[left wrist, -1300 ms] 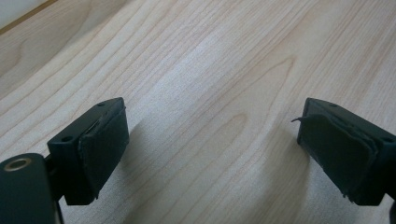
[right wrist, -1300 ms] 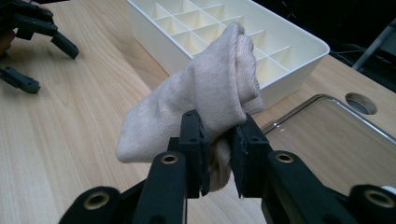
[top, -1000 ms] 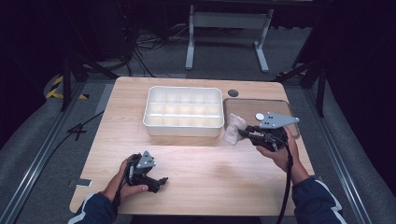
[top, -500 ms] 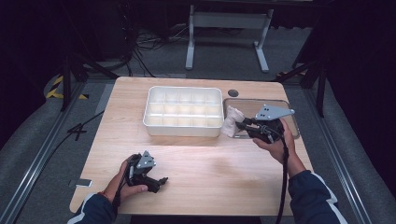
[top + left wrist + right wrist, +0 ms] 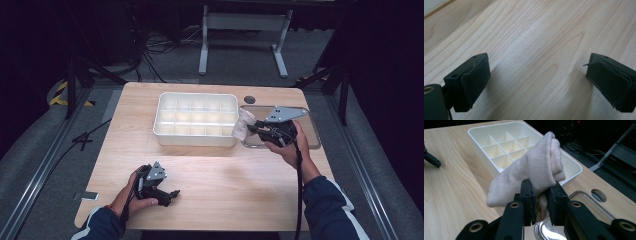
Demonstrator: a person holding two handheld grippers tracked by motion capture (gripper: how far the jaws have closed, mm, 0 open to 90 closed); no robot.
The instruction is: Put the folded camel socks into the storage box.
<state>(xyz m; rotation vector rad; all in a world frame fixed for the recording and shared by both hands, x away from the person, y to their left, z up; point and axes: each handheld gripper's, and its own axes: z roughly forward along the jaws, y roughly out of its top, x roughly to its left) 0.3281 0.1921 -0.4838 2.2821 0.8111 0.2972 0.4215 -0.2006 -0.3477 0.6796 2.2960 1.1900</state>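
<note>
A cream-coloured rolled sock (image 5: 536, 170) hangs in my right gripper (image 5: 540, 195), whose jaws are shut on its lower part. In the high view the sock (image 5: 243, 125) is held just off the right end of the white divided box (image 5: 165, 132), above the near-left corner of the clear tray (image 5: 312, 140), with the right gripper (image 5: 257, 129) pointing left. My left gripper (image 5: 172, 195) rests low over the table at the front left. Its black pads (image 5: 475, 80) stand wide apart, with bare wood between them.
The white box (image 5: 571, 170) has several small compartments, all without contents in these views. A round hole (image 5: 249, 99) sits in the tabletop behind the clear tray (image 5: 584, 197). Black cables trail from both grippers toward the person's sleeves.
My right gripper has carried the sock up and away from the front of the table, toward the right end of the box. The left hand has stayed put.
</note>
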